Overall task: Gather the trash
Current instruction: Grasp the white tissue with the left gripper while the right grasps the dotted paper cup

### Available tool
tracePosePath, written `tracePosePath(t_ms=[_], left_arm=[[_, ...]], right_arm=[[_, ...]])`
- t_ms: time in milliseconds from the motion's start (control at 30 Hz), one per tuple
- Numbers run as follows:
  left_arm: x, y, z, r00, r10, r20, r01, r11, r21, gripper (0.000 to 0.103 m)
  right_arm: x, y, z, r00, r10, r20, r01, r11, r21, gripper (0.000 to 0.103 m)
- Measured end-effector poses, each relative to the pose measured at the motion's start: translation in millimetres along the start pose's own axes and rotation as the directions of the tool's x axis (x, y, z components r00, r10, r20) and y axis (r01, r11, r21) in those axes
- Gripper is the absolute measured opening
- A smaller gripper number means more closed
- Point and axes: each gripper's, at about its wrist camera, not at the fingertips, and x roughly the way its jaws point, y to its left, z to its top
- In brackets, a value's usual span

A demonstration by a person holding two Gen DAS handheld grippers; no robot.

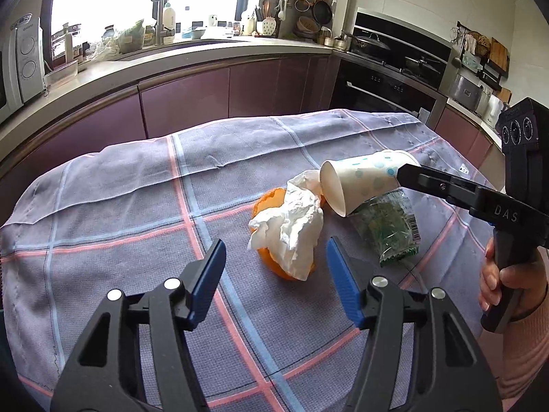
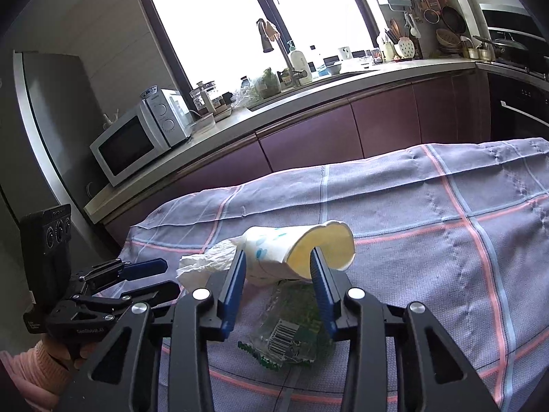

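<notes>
Kitchen table w/ checked cloth (image 1: 120,185): right gripper (image 2: 278,267) clamped on paper cup (image 2: 302,252), tilted, held above green wrapper (image 2: 291,329). Left gripper (image 1: 276,250) wide open, holding nothing, near crumpled tissue (image 1: 291,226) lying on orange peel (image 1: 271,199).

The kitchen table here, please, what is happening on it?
A person holding two claws is gathering trash on the checked tablecloth. The right claw grips a paper cup, tipped on its side above a green plastic wrapper. The left claw is open, aimed at a crumpled white tissue that lies on orange peel. No bin is in view.
</notes>
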Motion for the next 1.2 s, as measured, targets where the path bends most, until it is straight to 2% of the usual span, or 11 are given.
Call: tracePosePath(t_ms=[67, 200, 267, 333, 400, 467, 600, 967, 1200], left_arm=[[3.1, -0.5, 1.2, 1.0, -0.009, -0.004, 0.009, 1.0, -0.004, 0.052], [9.1, -1.9, 2.0, 0.999, -0.032, -0.02, 0.032, 0.999, -0.003, 0.034], [12.1, -2.7, 1.9, 0.999, -0.044, -0.027, 0.044, 0.999, -0.003, 0.03], [14.3, -3.3, 1.9, 0.998, -0.061, -0.032, 0.061, 0.998, -0.003, 0.023], [15.6, -3.5, 1.7, 0.997, -0.077, -0.032, 0.077, 0.997, -0.001, 0.009], [14.8, -5.2, 0.9, 0.996, -0.081, -0.03, 0.081, 0.997, 0.007, 0.005], [9.7, -8.1, 0.2, 0.996, -0.088, -0.011, 0.088, 0.996, 0.017, 0.003], [-22.7, 1.9, -0.2, 0.995, -0.087, 0.053, 0.086, 0.996, 0.016, 0.003], [-54.1, 15.5, -8.7, 0.994, -0.061, 0.095, 0.061, 0.998, 0.006, 0.003]], right_arm=[[-0.4, -0.3, 0.1, 1.0, 0.003, 0.003, -0.003, 1.0, 0.003, 0.034], [-1.8, -0.6, -0.7, 1.0, 0.011, 0.005, -0.011, 1.0, 0.0, 0.027], [-1.3, -1.8, -1.0, 1.0, 0.013, 0.003, -0.013, 1.0, 0.001, 0.023], [-1.4, -3.6, -2.0, 1.0, 0.018, 0.001, -0.018, 1.0, 0.005, 0.018], [-2.9, -3.3, -3.5, 1.0, 0.021, 0.001, -0.021, 1.0, 0.0, 0.017], [-4.1, -1.7, -4.4, 1.0, 0.024, 0.003, -0.024, 1.0, -0.009, 0.015], [-7.7, -0.3, -5.5, 1.0, 0.029, 0.01, -0.029, 1.0, -0.007, 0.008], [-23.0, 14.8, -1.0, 0.998, 0.051, 0.04, -0.05, 0.998, -0.037, 0.008], [-25.1, 39.0, -1.0, 0.994, 0.099, 0.04, -0.096, 0.993, -0.069, 0.008]])
